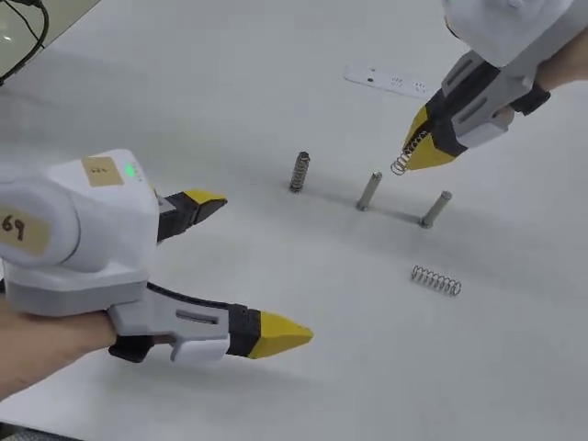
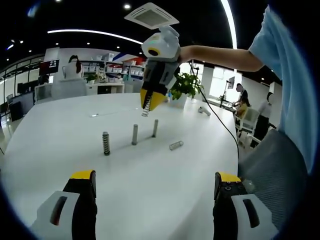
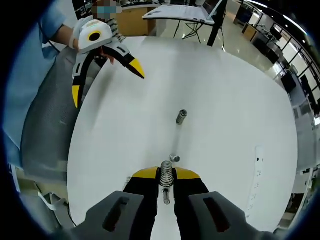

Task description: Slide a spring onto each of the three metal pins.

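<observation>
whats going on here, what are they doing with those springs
A person holds a gripper in each hand at a white table. The right gripper is shut on a spring, held in the air close above the middle pin and the end pin, both bare. A fitted spring already sits on the other end pin, and a loose spring lies on the table. The left gripper hangs open, holding nothing.

Three pins stand upright in a row on the white bench (image 1: 230, 92). The leftmost pin (image 1: 304, 156) wears the first spring (image 1: 299, 173). The middle pin (image 1: 368, 191) and right pin (image 1: 435, 209) are bare. A second spring (image 1: 435, 280) lies flat nearby. A third spring (image 1: 404, 158) hangs tilted from the right gripper (image 1: 421, 156), just above the middle pin.
</observation>
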Demonstrator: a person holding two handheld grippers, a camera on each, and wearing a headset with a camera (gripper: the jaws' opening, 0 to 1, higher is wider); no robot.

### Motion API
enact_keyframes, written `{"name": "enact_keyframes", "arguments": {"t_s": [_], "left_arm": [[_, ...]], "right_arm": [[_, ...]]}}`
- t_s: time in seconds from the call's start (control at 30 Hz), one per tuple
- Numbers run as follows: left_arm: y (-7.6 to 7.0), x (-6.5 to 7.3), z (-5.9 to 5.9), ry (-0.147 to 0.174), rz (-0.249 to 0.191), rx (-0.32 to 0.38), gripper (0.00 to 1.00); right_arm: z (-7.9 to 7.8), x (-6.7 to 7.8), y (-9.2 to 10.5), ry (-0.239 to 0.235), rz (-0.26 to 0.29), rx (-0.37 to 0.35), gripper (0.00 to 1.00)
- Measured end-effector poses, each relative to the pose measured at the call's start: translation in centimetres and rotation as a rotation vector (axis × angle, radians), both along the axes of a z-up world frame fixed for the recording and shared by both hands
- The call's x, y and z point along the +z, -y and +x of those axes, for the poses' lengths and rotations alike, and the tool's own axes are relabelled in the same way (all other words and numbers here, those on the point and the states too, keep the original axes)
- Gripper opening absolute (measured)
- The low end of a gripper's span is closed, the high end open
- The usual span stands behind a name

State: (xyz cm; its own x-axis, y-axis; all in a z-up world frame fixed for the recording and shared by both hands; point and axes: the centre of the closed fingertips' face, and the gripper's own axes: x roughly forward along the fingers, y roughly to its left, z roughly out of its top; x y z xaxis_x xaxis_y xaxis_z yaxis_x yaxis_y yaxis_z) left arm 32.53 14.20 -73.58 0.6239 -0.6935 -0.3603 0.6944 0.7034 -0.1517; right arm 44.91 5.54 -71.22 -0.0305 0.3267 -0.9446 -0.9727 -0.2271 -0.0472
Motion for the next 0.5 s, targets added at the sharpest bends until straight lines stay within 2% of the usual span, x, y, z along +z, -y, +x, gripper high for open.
{"name": "enact_keyframes", "arguments": {"t_s": [0.5], "left_arm": [[-0.3,-0.4,0.2,-0.011,-0.005,0.008,0.95]], "right_arm": [[0.8,-1.7,-1.1,0.008,-0.034,0.033,0.08]]}}
